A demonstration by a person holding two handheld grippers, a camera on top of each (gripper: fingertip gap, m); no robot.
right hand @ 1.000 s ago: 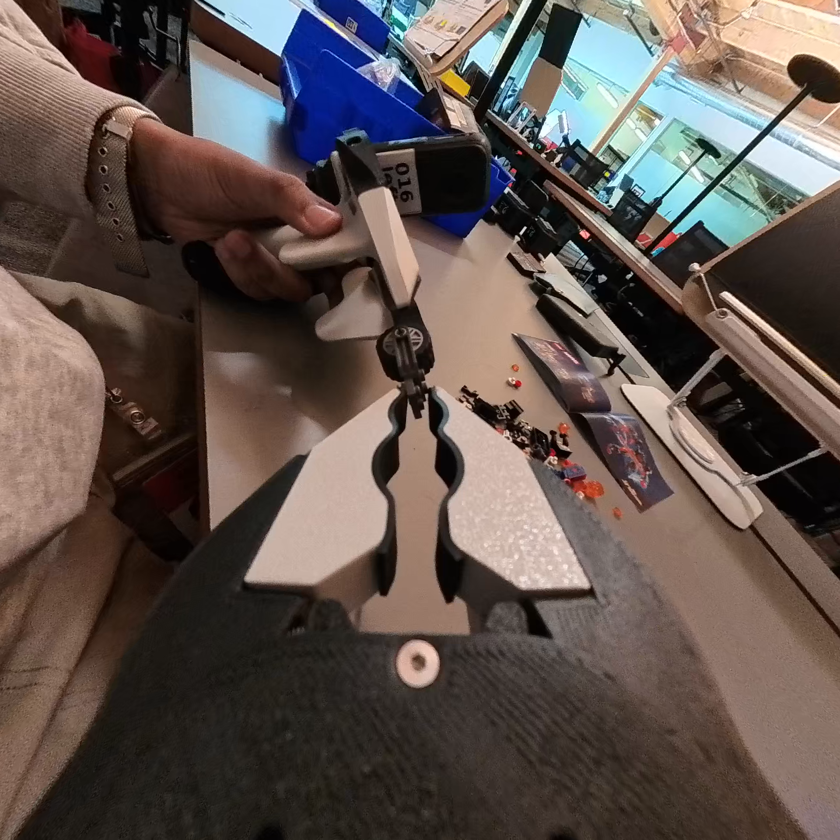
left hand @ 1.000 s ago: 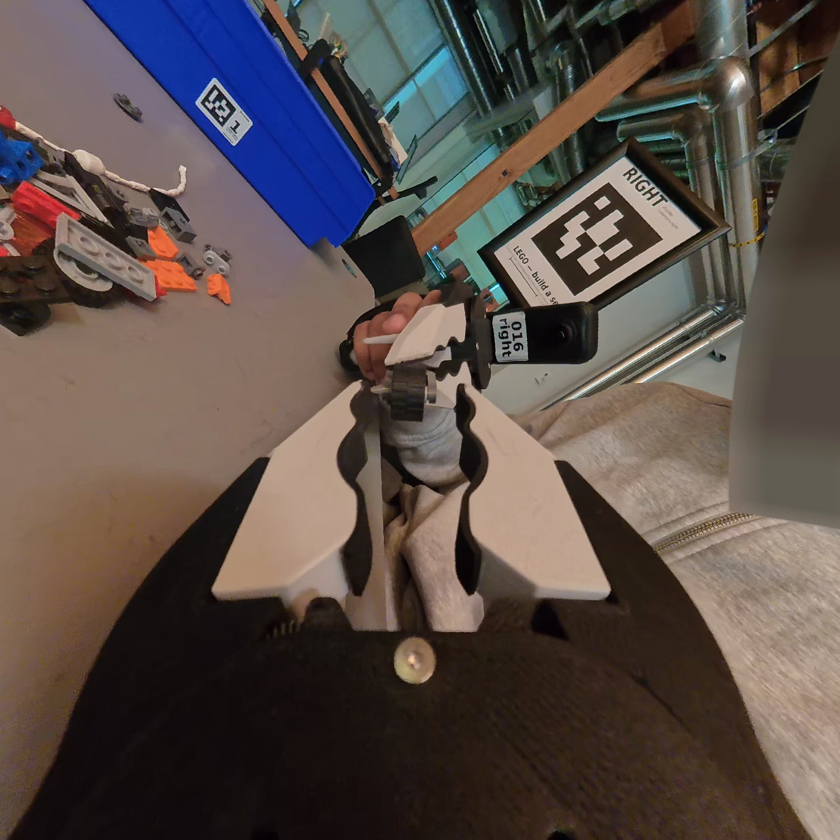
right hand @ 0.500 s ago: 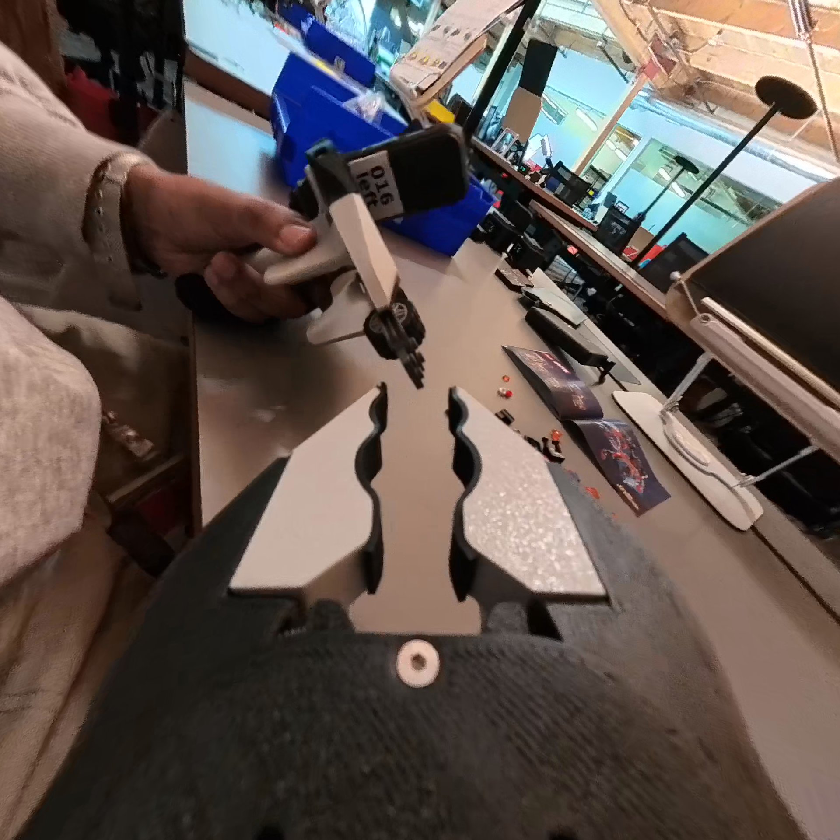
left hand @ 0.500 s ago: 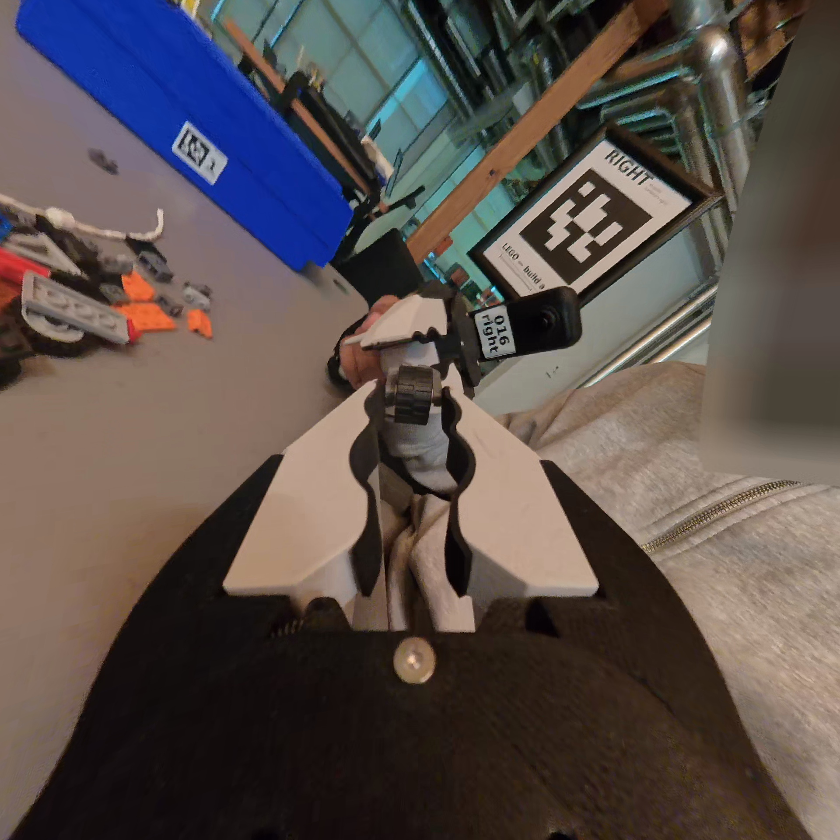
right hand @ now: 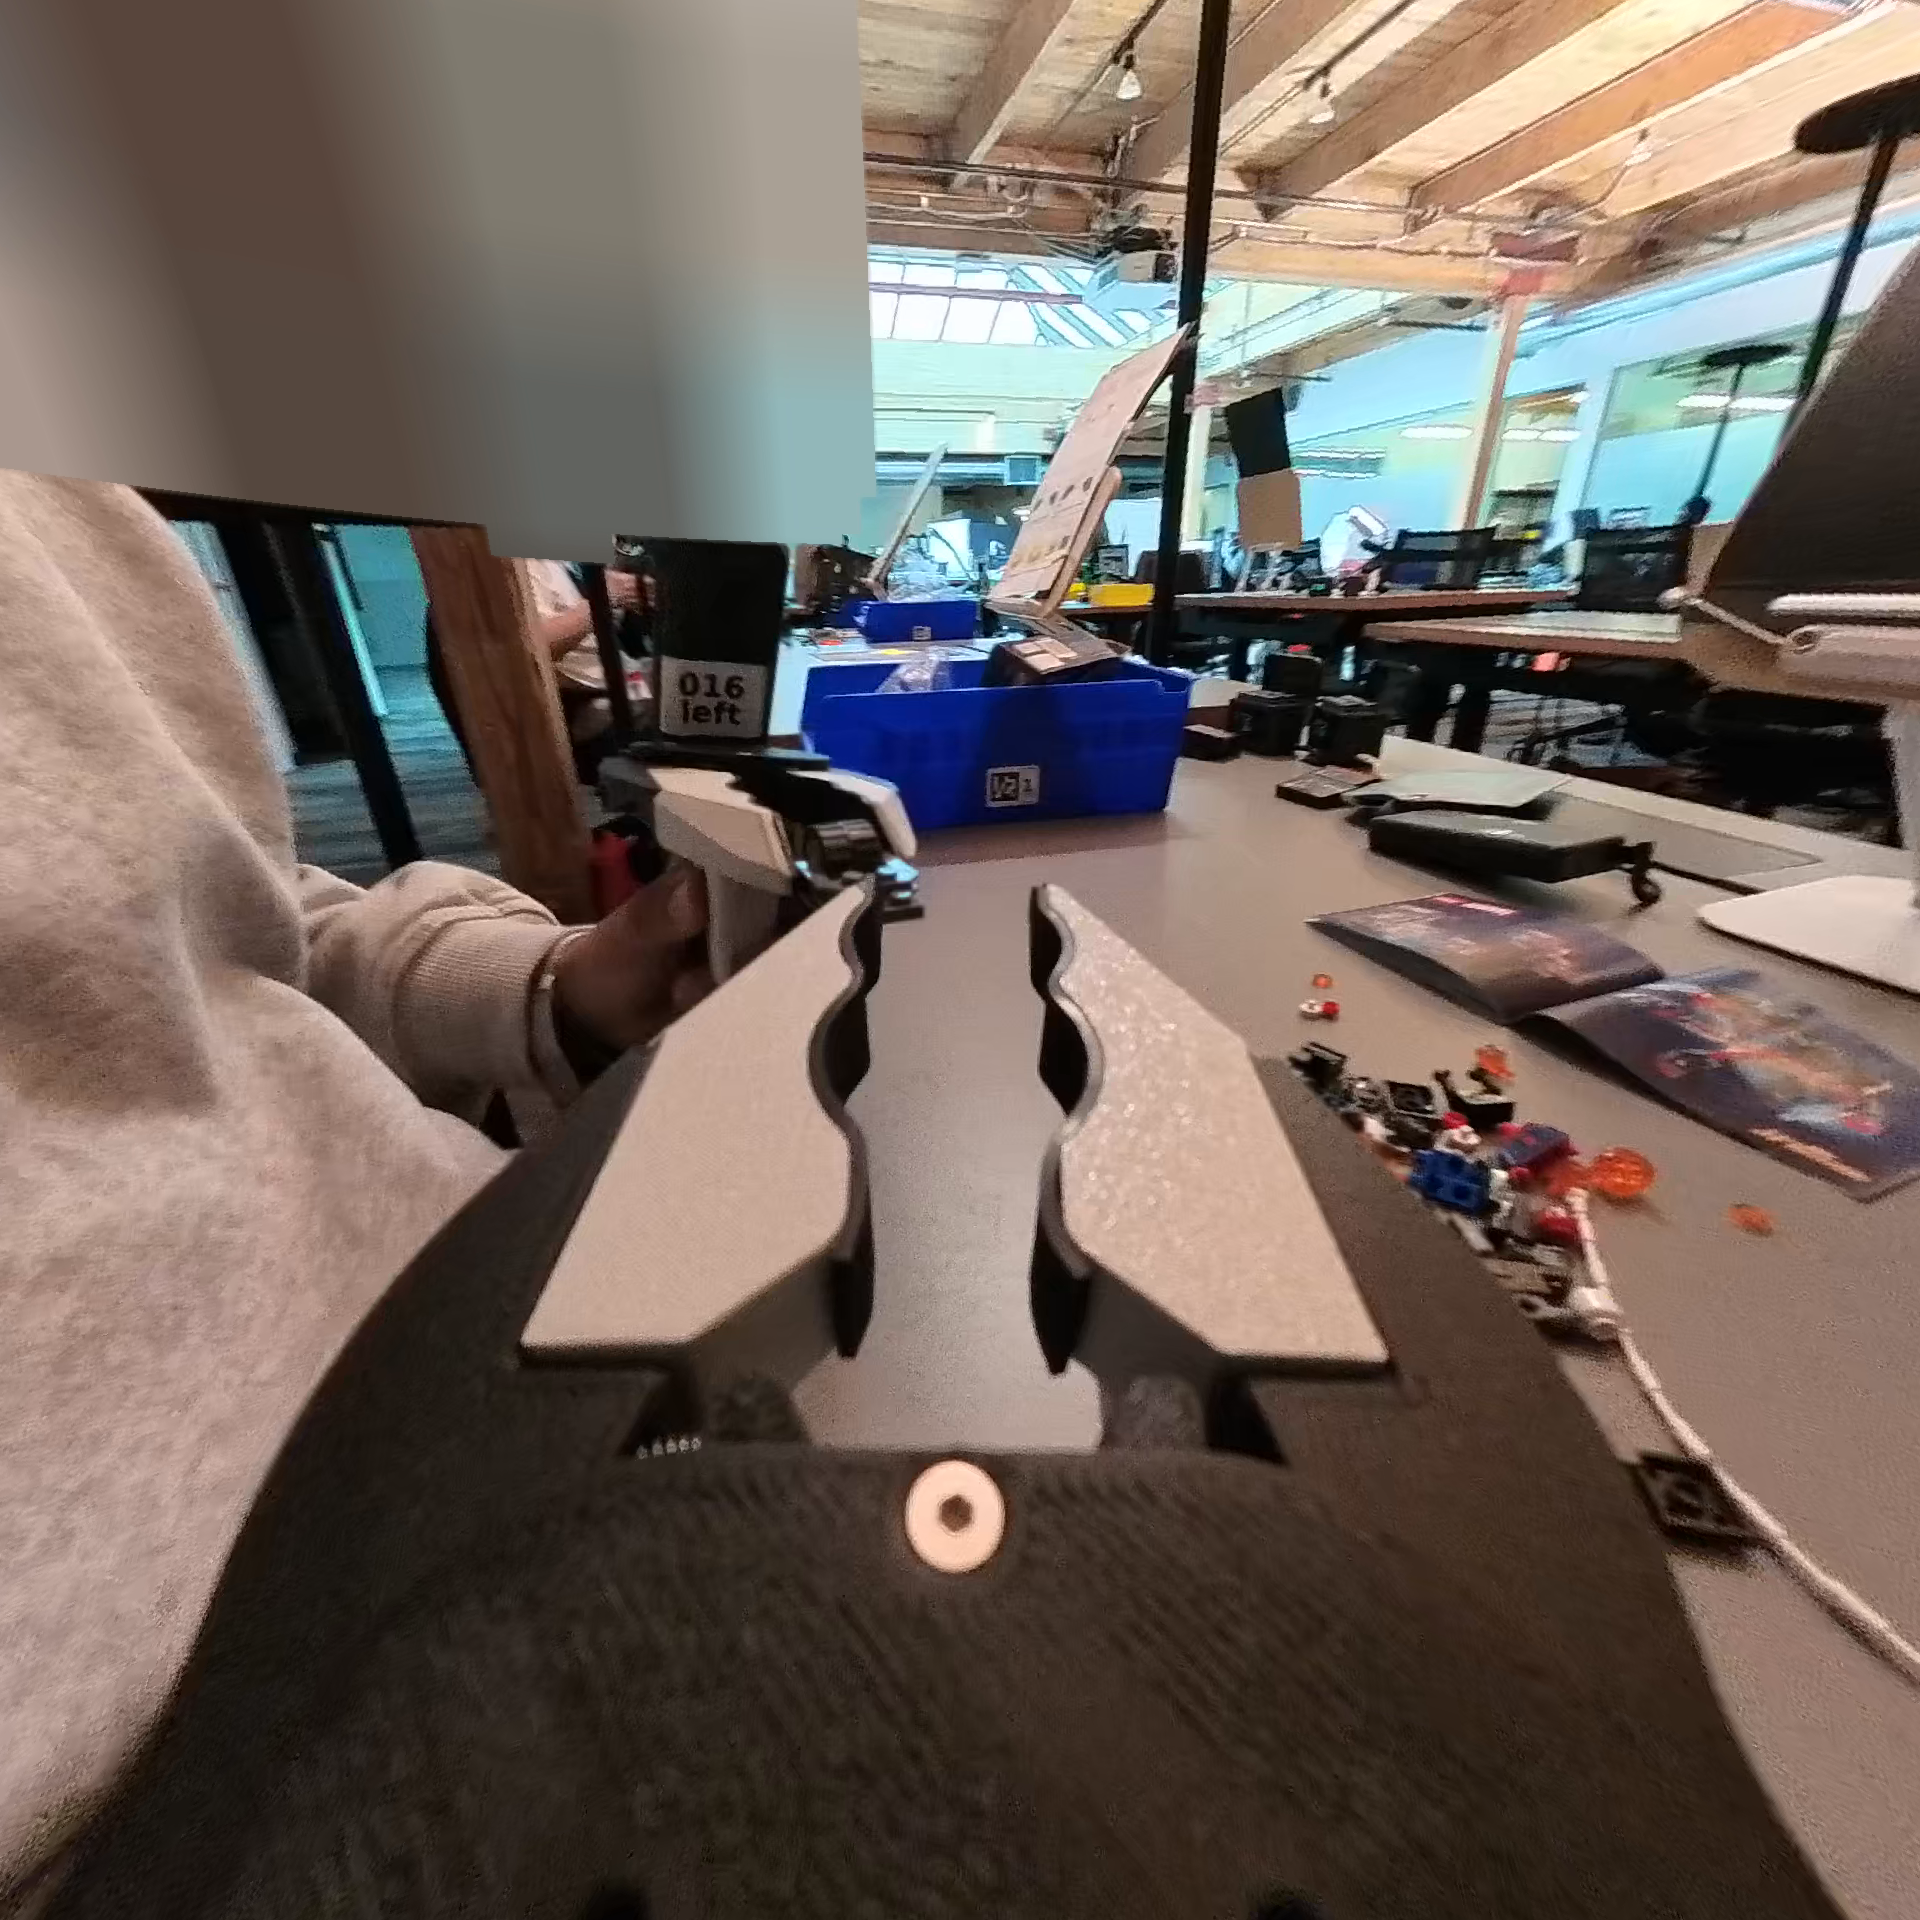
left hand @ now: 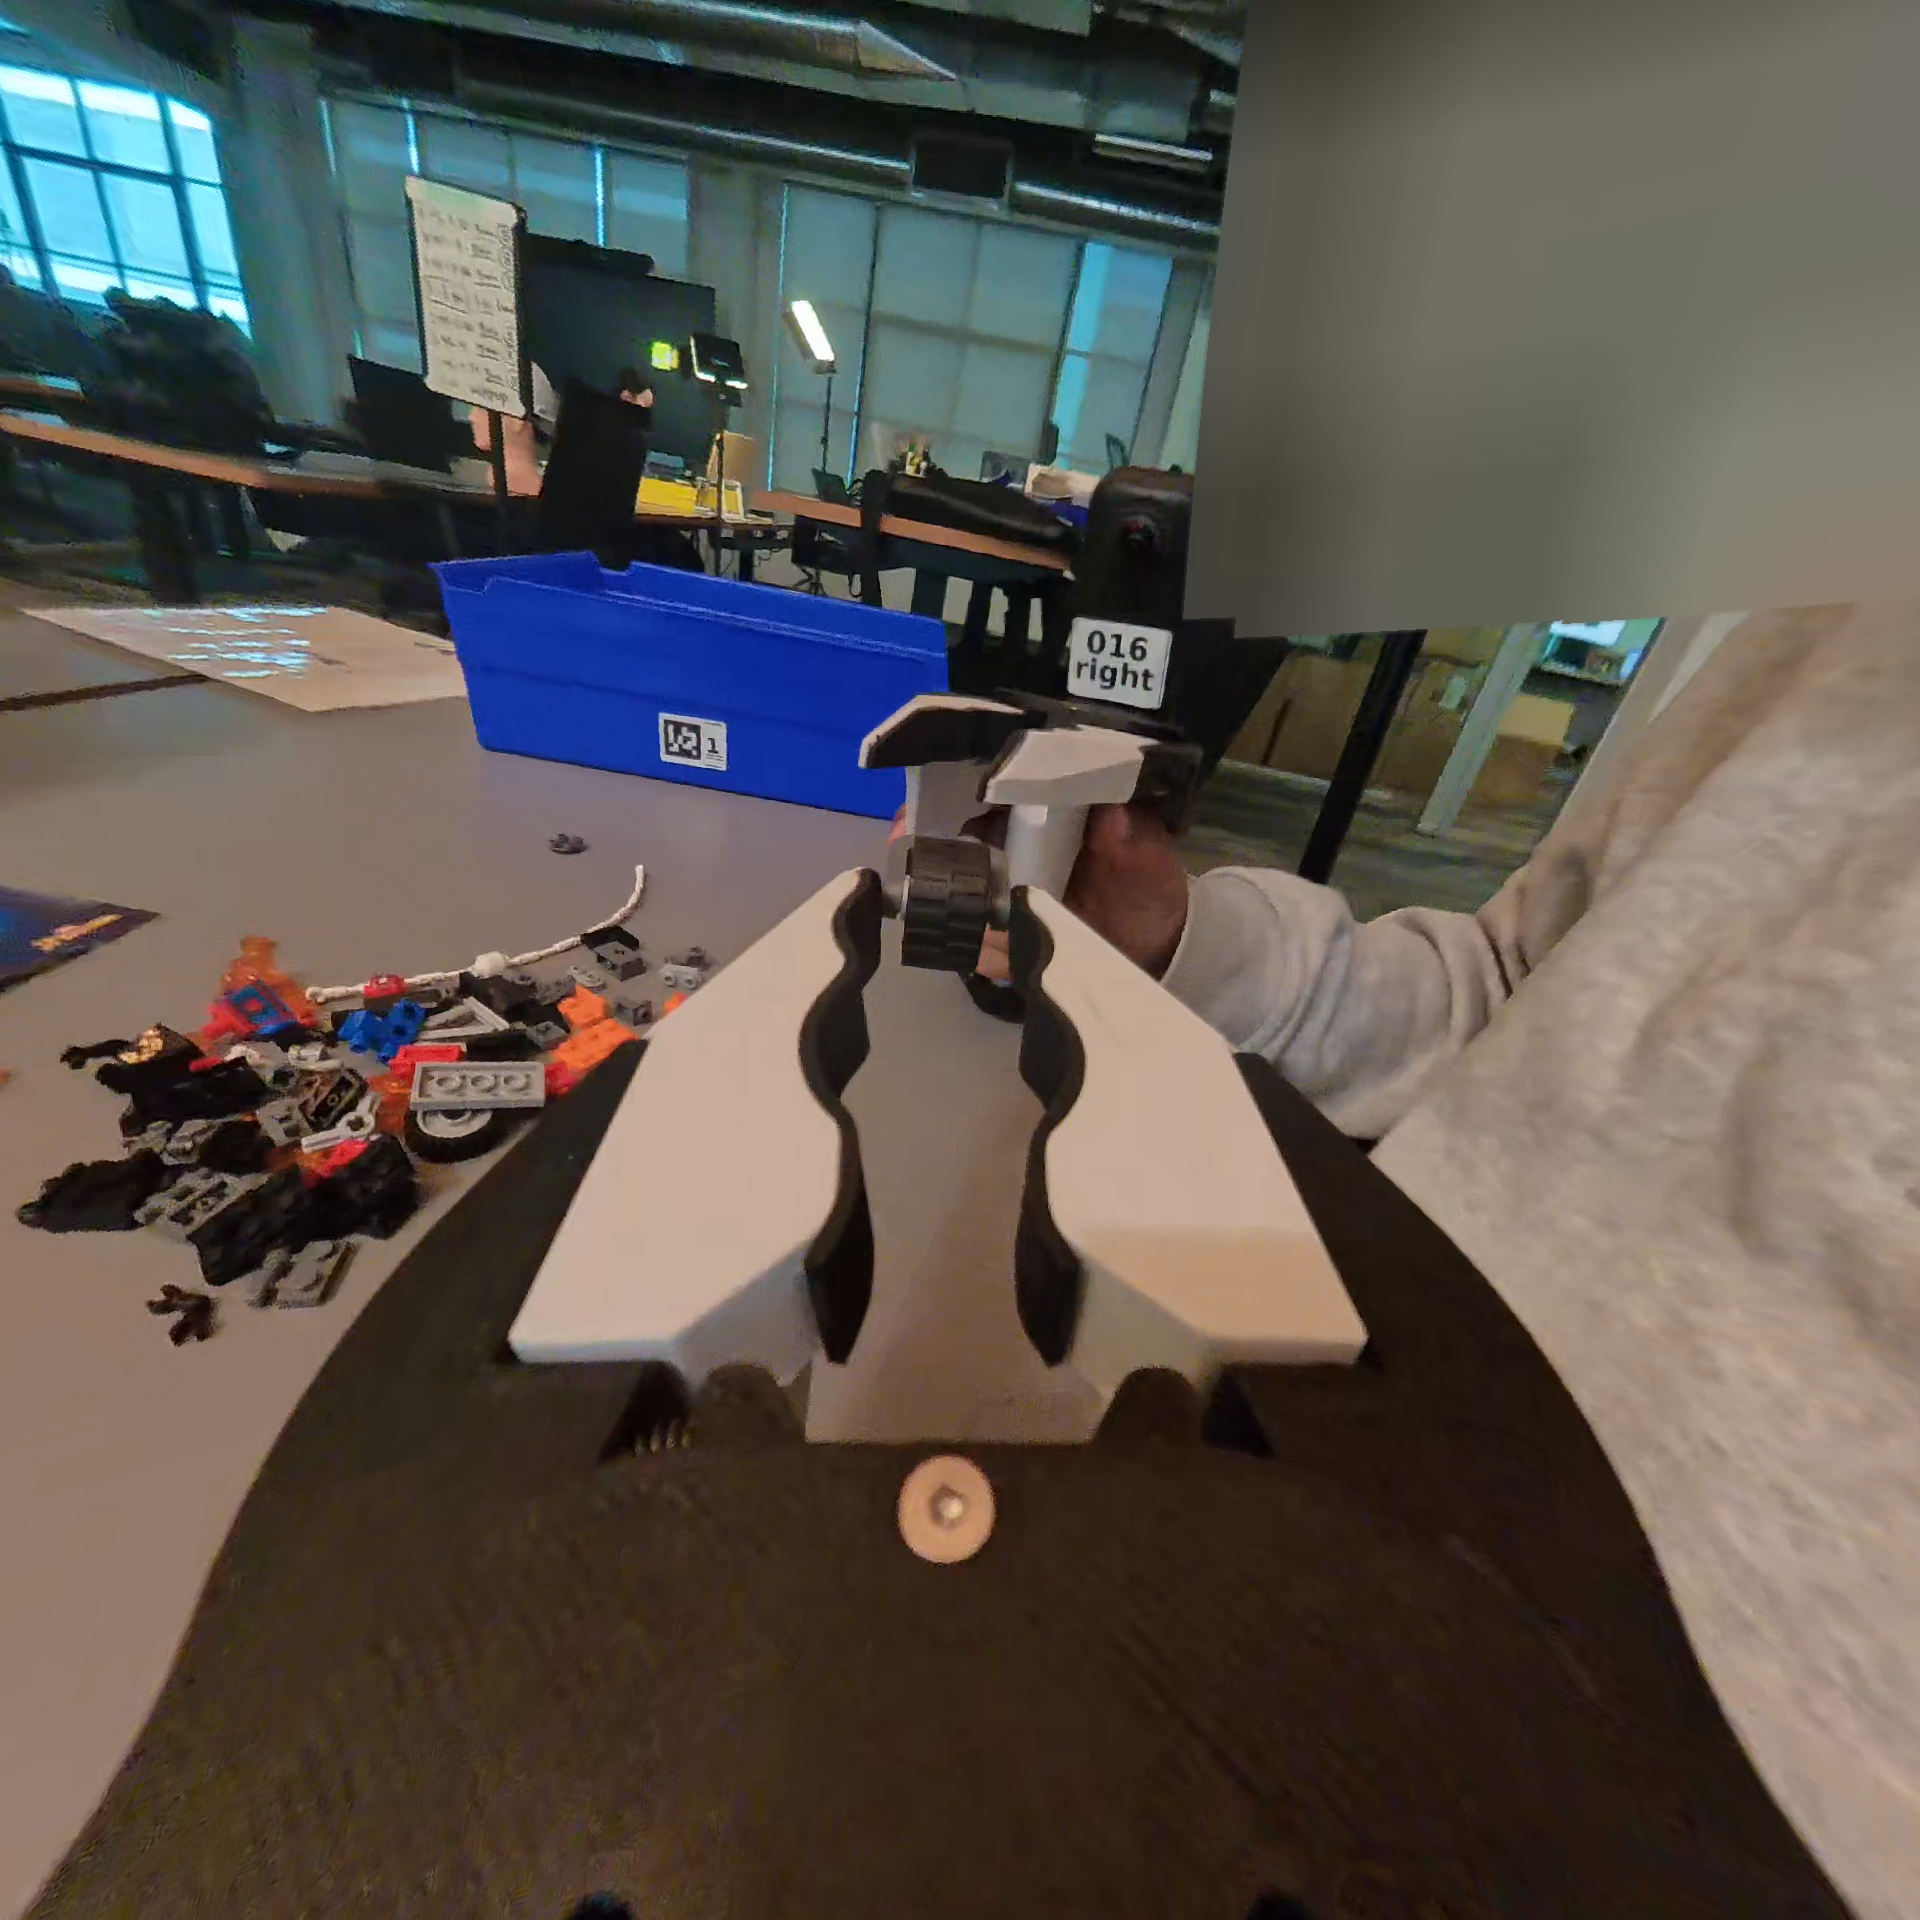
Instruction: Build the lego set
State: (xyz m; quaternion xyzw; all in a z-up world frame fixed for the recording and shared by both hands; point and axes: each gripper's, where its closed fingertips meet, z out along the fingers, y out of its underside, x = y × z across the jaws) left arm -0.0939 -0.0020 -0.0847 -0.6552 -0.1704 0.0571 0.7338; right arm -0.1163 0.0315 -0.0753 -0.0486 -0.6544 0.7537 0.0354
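A small black wheel (left hand: 943, 920) is held off the desk (left hand: 312, 831), clamped between the fingers of the left gripper (left hand: 943, 902) at their very tips. The hold is judged shallow, since only the foremost part of the fingers meets the tyre, so a steady squeeze seems needed. From the right wrist view a small dark part appears to be attached to the wheel, though its shape cannot be made out. The right gripper (right hand: 953, 899) is seen with its fingers apart and nothing between them, and it is held near the wheel, just beyond the left gripper's tips. It is gripped by a hand (left hand: 1127, 894) in a pale grey sleeve (left hand: 1351, 987). To the left of the wheel, a loose pile of toy bricks (left hand: 343, 1081) is spread on the desk (black, grey, orange, red and blue pieces, with a second wheel among them), and a white cord (left hand: 582, 930) lies at its far edge. A blue bin (left hand: 665, 665) stands farther back, well apart from the grippers, and an open booklet (right hand: 1662, 1039) lies beyond the pile.
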